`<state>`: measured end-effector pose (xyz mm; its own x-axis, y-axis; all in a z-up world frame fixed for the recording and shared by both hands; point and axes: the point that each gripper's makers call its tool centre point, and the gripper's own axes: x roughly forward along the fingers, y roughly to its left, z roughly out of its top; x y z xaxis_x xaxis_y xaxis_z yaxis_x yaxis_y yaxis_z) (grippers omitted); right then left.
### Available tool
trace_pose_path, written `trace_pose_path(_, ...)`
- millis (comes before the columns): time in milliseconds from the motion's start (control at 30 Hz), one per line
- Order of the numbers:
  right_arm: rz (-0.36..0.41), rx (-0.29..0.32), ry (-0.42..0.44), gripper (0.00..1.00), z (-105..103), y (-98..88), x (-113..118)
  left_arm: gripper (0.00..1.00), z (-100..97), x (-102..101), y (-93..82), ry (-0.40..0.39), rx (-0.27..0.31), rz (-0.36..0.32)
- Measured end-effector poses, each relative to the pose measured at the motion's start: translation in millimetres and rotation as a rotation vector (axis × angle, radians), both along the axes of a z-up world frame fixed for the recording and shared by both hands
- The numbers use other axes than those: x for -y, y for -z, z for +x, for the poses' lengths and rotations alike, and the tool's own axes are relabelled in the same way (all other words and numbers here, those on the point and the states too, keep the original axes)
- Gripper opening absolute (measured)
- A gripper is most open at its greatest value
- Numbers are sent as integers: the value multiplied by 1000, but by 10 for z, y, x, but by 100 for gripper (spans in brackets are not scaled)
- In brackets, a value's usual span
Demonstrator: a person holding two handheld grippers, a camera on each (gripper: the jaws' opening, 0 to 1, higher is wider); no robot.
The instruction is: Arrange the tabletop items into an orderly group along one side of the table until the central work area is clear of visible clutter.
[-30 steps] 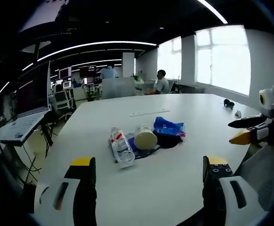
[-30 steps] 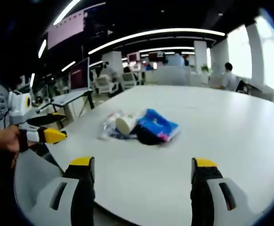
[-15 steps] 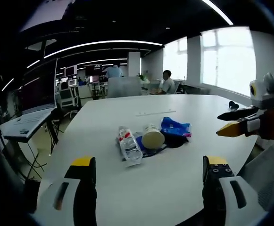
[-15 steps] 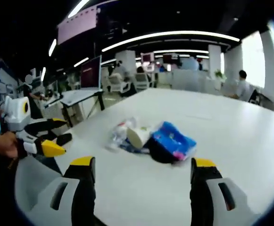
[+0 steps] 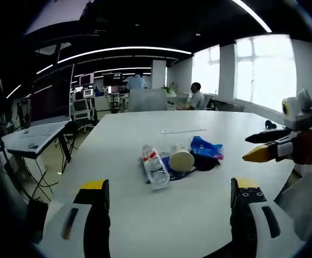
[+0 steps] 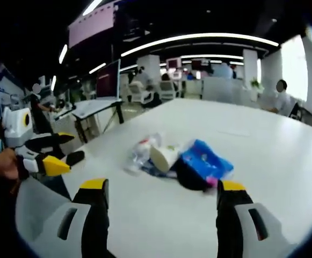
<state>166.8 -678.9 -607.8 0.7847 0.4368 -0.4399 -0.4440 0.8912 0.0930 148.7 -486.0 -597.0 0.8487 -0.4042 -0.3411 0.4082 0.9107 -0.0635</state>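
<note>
Hovering over the near edge of the white table [image 5: 145, 134], the left gripper [image 5: 169, 201] and right gripper [image 6: 160, 201] both stand wide and hold nothing. Ahead of each lie a crushed bottle [image 5: 154, 165], paper cup [image 5: 181, 159] and blue packet [image 6: 207, 160], touching.

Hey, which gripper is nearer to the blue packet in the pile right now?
Right, by a little, as far as I can judge. The blue packet lies just ahead of the right gripper. From the left gripper it sits behind the bottle and cup.
</note>
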Motion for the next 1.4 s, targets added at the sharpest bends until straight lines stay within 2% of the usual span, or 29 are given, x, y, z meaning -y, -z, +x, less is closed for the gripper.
trace_pose_path(300, -10, -1, -30, 79, 123, 1, -160, 92, 19, -89, -2, -23, -6, -14)
trace_pose_path(667, -39, -15, -88, 79, 249, 86, -393, 92, 47, -146, -26, -28, -4, -30)
trace_pose_path(1100, -64, -51, -145, 78, 372, 166, -606, 92, 83, -237, -52, -71, -9, -67)
trace_pose_path(1400, -50, -52, -172, 77, 521, 173, -771, 91, 71, -255, -66, -80, -3, -80)
